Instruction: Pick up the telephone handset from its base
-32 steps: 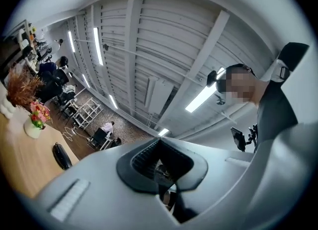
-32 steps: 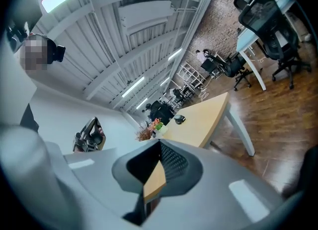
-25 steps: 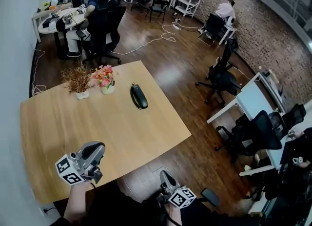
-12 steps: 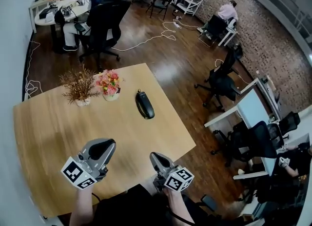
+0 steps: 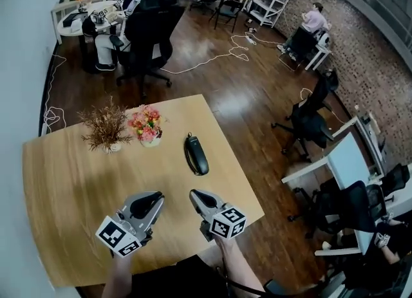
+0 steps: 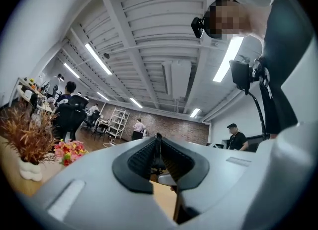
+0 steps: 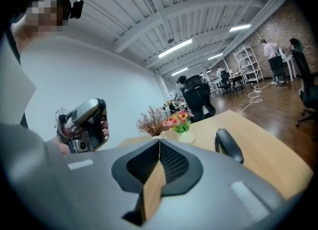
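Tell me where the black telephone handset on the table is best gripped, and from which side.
Probably its middle, across the narrow width. The handset lies flat, long and slim, with both long sides free, so come from above, one jaw along each long side.

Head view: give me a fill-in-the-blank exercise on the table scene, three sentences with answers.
1. The telephone lies untouched on the wooden ____.
2. Between the dried plant and the telephone stands a vase of pink ____.
3. The left gripper and the right gripper both hold nothing, their jaws ____.
Missing words: table; flowers; shut.
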Demonstrator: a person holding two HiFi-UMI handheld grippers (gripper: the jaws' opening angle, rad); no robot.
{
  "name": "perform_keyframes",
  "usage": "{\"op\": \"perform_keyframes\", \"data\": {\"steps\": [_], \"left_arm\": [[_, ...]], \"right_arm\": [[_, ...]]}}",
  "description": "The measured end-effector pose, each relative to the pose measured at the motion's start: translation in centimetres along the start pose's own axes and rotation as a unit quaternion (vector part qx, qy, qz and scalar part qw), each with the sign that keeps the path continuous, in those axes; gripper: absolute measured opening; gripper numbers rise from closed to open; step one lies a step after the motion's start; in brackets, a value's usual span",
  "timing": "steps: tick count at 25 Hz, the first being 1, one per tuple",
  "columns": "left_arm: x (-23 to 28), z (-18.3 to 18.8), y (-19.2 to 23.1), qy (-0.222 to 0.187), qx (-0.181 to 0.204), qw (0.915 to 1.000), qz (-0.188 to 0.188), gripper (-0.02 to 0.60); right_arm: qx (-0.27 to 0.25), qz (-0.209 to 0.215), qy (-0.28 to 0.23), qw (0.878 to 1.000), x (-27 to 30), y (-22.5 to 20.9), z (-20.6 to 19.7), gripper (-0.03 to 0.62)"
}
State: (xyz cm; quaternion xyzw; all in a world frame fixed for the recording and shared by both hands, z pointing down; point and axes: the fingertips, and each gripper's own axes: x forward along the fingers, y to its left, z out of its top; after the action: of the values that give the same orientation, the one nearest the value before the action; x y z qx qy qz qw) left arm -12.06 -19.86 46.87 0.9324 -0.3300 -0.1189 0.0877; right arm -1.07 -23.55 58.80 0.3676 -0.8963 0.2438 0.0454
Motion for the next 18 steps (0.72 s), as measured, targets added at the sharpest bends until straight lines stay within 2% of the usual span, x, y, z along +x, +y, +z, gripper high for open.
{"op": "perform_keyframes", "data": {"steps": [4, 7, 10, 13, 16, 18], "left_arm": [[3.1, -2.3, -0.6, 0.034, 0.008, 0.9981, 0.050, 0.021], [5.0, -4.1, -0.9, 0.061, 0.013, 0.9951, 0.076, 0.020], [5.6, -5.5, -1.0, 0.090, 0.010, 0.9912, 0.096, 0.020], [6.5, -6.4, -1.5, 0.110, 0.007, 0.9879, 0.109, 0.021], [7.2, -6.6, -1.7, 0.115, 0.009, 0.9874, 0.108, 0.020], [7.5, -6.3, -1.9, 0.112, 0.007, 0.9878, 0.108, 0.021]], "right_arm": [[0.007, 0.020, 0.022, 1.000, 0.0, -5.2, -0.6, 0.010], [0.013, 0.011, 0.045, 0.999, 0.6, -10.0, -2.0, 0.026], [0.003, -0.023, 0.075, 0.997, 1.6, -13.8, -3.0, 0.101], [-0.031, -0.064, 0.107, 0.992, 2.6, -17.7, -3.2, 0.194], [-0.077, -0.104, 0.134, 0.982, 4.9, -21.1, -2.5, 0.229], [-0.100, -0.128, 0.146, 0.976, 6.7, -23.0, -1.8, 0.230]]}}
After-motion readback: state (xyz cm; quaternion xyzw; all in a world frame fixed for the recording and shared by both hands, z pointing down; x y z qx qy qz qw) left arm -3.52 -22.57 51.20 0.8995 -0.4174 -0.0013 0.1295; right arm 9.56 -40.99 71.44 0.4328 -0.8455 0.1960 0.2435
